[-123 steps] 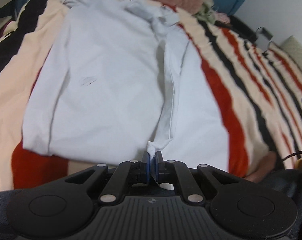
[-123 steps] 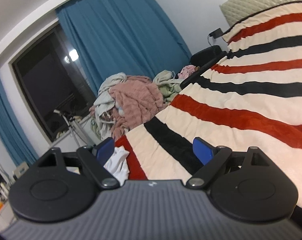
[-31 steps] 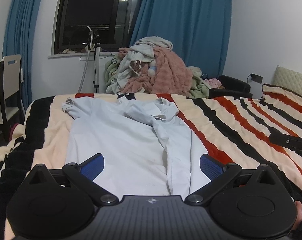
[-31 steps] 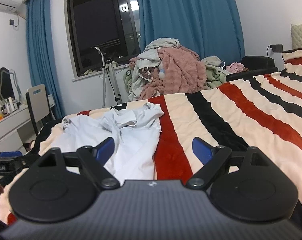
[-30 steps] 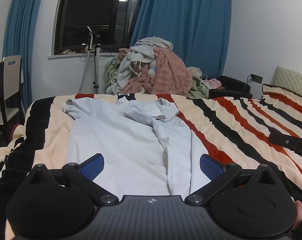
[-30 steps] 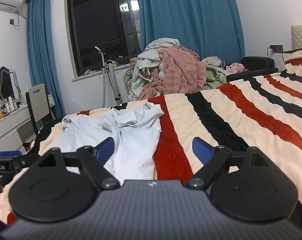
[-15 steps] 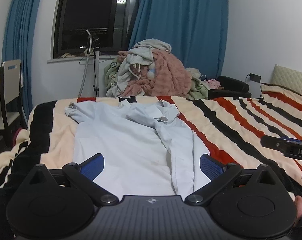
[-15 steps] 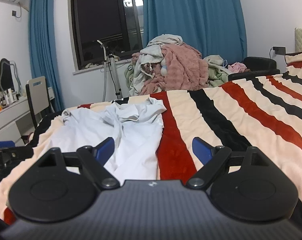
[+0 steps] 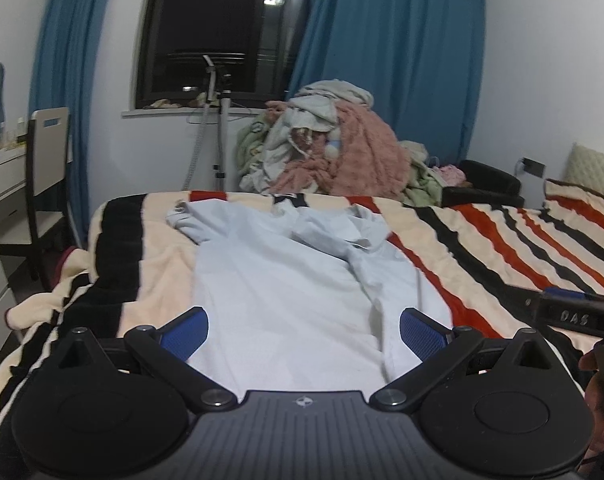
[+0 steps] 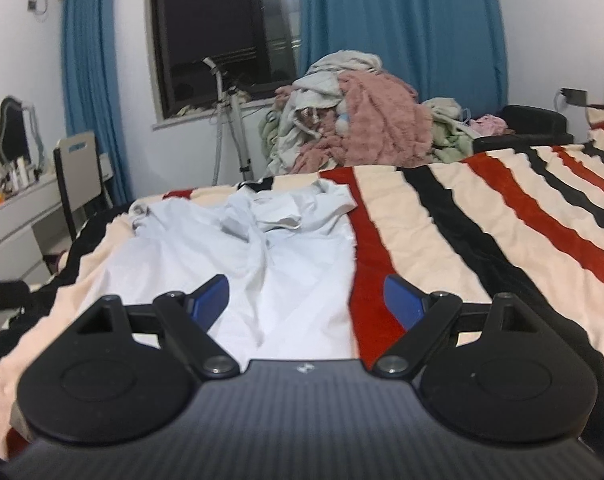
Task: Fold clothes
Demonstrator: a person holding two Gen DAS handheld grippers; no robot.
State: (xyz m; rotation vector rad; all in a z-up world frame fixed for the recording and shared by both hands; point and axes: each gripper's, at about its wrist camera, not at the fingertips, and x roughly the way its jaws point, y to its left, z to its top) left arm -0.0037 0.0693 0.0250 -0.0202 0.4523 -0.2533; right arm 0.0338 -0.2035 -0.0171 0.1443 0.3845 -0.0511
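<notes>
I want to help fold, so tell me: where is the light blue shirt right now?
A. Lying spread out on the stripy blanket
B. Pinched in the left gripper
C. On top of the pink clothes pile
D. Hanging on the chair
A: the light blue shirt lies spread on the striped blanket, and both the left gripper and the right gripper are open and empty.

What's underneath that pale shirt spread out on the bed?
The shirt lies flat on a striped blanket of cream, red and black bands, which shows all around it. The blanket part directly beneath the shirt is covered, so anything else under there cannot be seen.
</notes>
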